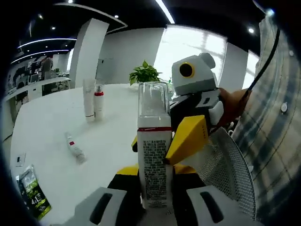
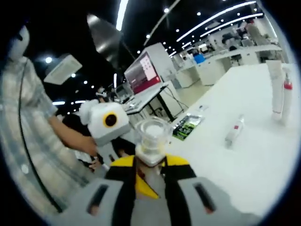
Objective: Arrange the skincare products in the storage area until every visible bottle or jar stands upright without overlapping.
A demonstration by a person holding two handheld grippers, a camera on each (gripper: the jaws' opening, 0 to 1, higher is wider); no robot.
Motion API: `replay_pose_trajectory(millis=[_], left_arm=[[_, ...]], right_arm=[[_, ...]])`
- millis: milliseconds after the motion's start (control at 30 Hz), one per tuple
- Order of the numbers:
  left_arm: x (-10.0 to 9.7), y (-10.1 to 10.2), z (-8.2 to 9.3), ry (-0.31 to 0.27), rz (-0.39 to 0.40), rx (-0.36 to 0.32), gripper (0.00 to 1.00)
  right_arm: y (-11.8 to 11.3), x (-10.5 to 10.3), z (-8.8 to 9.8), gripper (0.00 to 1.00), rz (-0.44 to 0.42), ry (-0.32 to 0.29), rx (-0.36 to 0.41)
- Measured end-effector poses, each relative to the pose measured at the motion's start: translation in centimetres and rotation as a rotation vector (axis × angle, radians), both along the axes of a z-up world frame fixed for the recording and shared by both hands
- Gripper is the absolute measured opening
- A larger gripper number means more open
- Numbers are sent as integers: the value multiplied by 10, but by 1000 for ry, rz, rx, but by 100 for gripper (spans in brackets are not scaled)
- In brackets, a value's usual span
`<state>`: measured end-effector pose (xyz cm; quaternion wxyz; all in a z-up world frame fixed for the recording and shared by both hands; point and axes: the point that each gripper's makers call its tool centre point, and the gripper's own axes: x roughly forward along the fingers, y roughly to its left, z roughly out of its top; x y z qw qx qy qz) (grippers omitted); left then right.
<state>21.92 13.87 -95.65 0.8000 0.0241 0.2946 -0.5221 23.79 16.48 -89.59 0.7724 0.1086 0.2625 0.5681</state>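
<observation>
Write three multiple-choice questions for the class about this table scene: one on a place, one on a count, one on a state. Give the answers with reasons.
1. Where is the green plant?
A. At the far edge of the table
B. Under the table
C. Between the tool's tips

2. How many containers stand upright together at the far left?
A. Five
B. Two
C. None

3. How is the small tube with the red band?
A. Standing
B. Lying flat
C. Held in a tool

Answers:
1 A, it sits behind the table's far rim.
2 B, a white tube and a red-collared bottle stand side by side.
3 B, it lies on the tabletop, apart from both tools.
</observation>
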Motion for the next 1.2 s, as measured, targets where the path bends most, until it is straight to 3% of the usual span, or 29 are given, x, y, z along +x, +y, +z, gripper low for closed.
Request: replay_pose_trajectory(millis=[100,200,300,400,467,500,633,700,900,1033,1100,1200], left_arm=[[5,7,-15,-24,14,101,23],[9,13,-27,-59,33,196,22],[17,30,-46,-114,38,358,22],[18,28,-42,-119,42,337,22],[21,28,-37,-133,55,317,22],[22,29,-40,-142,55,338,22],[21,38,-54,-133,51,419,21],[21,45,-61,-138,43,483,21],[17,46,-68,-117,20,504,19],[19,47,-65,-133,29,505,19],[21,49,-65,-136,39,512,19],[19,48,-66,-139,28,513,19]], right_arm=[[-11,10,2,20,-39,-41,3],[-24,19,0,20,-75,-43,7],[-39,28,-2,21,-104,-65,-4],[-55,40,-8,21,-140,-91,-35],[-68,52,-16,21,-182,-78,-55],[-74,58,-21,21,-199,-49,-57],[-84,82,-28,21,-231,-48,-94],[-88,100,-24,21,-257,-69,-110],[-88,145,-6,21,-301,-140,-126],[-88,160,-3,21,-322,-155,-145],[-92,169,-5,21,-313,-182,-194],[-99,180,-10,21,-335,-160,-228]])
